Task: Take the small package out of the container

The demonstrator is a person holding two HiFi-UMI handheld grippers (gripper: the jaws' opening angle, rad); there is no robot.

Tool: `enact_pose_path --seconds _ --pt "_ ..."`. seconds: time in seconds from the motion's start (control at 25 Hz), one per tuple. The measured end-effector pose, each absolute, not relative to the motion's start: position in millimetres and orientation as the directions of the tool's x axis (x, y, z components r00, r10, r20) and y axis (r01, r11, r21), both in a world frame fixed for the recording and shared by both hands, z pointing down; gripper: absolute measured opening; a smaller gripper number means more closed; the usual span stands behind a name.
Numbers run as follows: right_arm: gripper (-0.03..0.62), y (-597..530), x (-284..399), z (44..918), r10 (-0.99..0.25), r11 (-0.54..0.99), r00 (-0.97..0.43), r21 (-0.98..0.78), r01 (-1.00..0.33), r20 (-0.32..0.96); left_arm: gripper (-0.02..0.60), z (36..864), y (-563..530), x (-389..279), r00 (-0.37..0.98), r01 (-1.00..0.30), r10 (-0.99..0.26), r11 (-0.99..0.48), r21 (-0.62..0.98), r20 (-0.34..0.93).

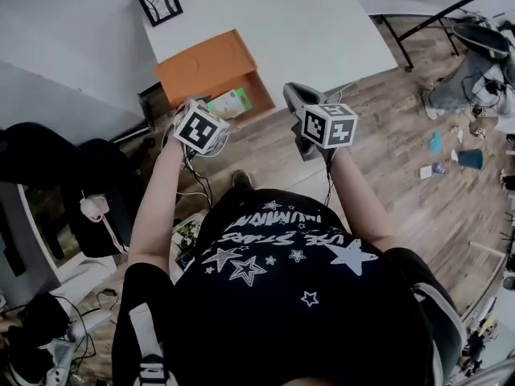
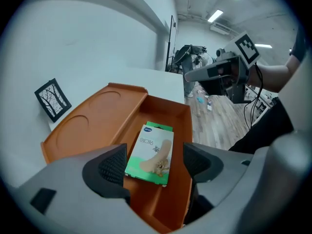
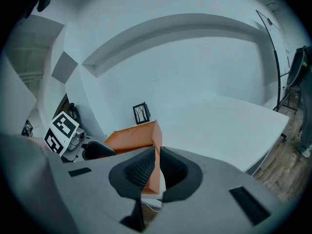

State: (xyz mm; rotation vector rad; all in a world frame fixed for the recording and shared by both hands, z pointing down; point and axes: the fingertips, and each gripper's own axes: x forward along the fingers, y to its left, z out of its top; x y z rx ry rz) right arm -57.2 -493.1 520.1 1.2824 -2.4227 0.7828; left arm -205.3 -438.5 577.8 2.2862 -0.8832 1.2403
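Your left gripper (image 2: 155, 163) hangs over the open orange plastic container (image 2: 181, 126), its jaws opening wide. The small green-and-white cardboard package (image 2: 150, 152) lies flat on the container's floor below them, and neither pad is touching it. Your right gripper (image 3: 157, 170) is pinched narrow on the container's thin side wall, and the container sits at the near edge of the white table (image 3: 229, 126)

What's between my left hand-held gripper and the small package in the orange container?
Nothing. The left gripper view shows a bare gap: the left hand-held gripper is opening its jaws, with the small package lying between them untouched in the orange container.
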Motion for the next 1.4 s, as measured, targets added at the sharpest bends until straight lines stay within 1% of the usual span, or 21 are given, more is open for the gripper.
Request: enact_pose_path --seconds 0.12,0.36,0.52,0.72,1.2,1.4 --pt "0.058 -495.0 -58.7 522.6 -0.673 0.448 -0.556 -0.329 -0.831 0.489 0.362 586.1 -449.6 -206.8 0.389 -0.675 -0.353 -0.738 0.002 0.851" --pt "0.058 -500.9 -61.7 527.4 -0.677 0.432 -0.543 -0.329 -0.840 0.497 0.362 604.4 -450.2 -205.5 0.365 -0.641 -0.279 -0.767 0.022 0.888" --pt "0.058 -503.2 -60.6 531.1 -0.679 0.418 -0.536 -0.336 -0.844 0.501 0.360 618.2 -451.9 -203.9 0.299 -0.621 -0.255 -0.784 -0.015 0.920" --pt "0.058 -501.2 -57.8 529.7 -0.681 0.412 -0.533 -0.339 -0.846 0.502 0.360 620.0 -449.2 -200.6 0.276 -0.604 -0.230 -0.797 -0.017 0.933" --pt "0.058 -490.1 -60.2 533.7 -0.674 0.415 -0.547 -0.358 -0.837 0.496 0.359 616.3 -444.6 -197.7 0.328 -0.594 -0.271 -0.804 -0.025 0.905" --pt "0.058 -488.9 -47.8 533.1 -0.679 0.415 -0.545 -0.356 -0.837 0.492 0.357 617.8 -448.1 -196.6 0.328 -0.601 -0.274 -0.799 -0.025 0.904"
